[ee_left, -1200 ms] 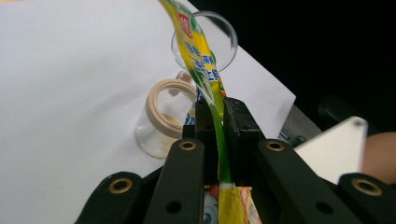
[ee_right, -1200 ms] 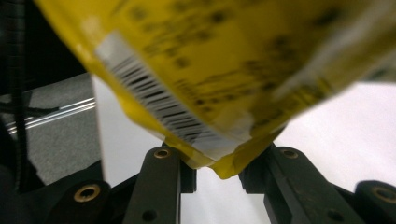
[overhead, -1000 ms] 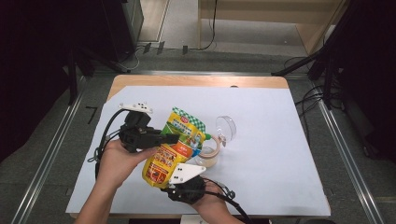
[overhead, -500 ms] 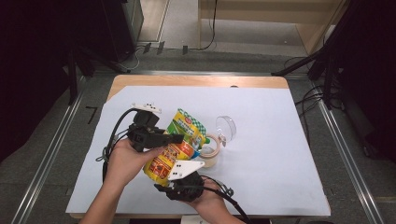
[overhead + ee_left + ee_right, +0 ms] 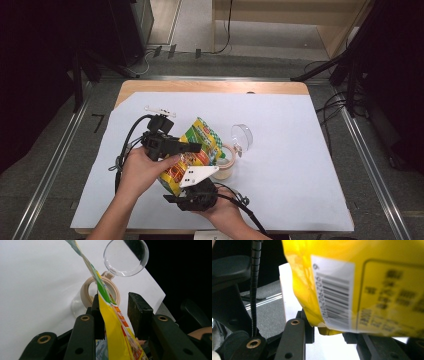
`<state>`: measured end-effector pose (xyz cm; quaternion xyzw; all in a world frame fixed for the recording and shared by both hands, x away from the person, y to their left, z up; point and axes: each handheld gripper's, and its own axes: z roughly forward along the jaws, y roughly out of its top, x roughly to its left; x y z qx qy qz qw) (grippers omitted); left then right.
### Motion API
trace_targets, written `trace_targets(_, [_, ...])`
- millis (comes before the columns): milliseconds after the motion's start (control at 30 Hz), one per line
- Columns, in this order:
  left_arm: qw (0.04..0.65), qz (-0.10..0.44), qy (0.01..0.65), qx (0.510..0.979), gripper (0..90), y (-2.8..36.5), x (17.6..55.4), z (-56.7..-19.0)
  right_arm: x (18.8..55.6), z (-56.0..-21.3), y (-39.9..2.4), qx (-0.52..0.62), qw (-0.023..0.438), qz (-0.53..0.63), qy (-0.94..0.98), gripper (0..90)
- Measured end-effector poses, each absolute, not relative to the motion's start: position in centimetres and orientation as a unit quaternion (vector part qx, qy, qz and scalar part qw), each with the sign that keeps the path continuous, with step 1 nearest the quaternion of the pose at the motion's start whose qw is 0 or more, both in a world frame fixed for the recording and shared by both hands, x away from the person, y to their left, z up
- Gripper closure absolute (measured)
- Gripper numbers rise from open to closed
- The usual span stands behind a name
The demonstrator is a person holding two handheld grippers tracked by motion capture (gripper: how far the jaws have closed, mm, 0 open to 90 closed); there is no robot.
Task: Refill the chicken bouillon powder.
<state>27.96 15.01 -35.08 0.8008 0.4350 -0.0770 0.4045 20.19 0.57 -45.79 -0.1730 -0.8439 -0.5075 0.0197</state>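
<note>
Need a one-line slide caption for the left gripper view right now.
Left gripper, jaws just opening, straddles the yellow snack bag above a beige-rimmed jar with clear lid.

The left gripper (image 5: 112, 312) has just been opening its jaws around the yellow and green printed plastic snack bag (image 5: 192, 155); the bag's edge stands between them, clear of one pad. The right gripper's (image 5: 329, 336) jaws have also eased slightly wider under the bag's bottom corner.

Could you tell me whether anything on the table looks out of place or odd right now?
Nothing looks spilled or damaged. The clear container stands with its hinged lid flipped open, and the yellow snack bag is held tilted over it between the left tongs, which have just been opening.
</note>
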Motion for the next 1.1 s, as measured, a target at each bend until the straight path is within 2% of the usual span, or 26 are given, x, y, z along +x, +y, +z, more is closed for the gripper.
trace_targets(133, [0.388, -0.091, 0.438, 0.806, 74.0, 14.8, 28.6, -34.7, 20.0, -45.4, 0.6, -0.162, 0.015, -0.504, -0.848, 69.3])
trace_targets(433, [0.385, -0.112, 0.438, 0.804, 74.3, 13.7, 30.1, -34.1, 20.8, -44.5, 0.5, -0.176, 0.001, -0.516, -0.839, 69.0])
trace_targets(767, [0.371, -0.103, 0.433, 0.815, 74.3, 13.3, 30.5, -34.4, 20.9, -44.3, 0.8, -0.165, -0.007, -0.522, -0.837, 68.4])
trace_targets(1100, [0.382, -0.105, 0.437, 0.808, 72.7, 13.3, 30.8, -34.0, 21.3, -44.2, 1.1, -0.175, 0.007, -0.532, -0.829, 67.0])
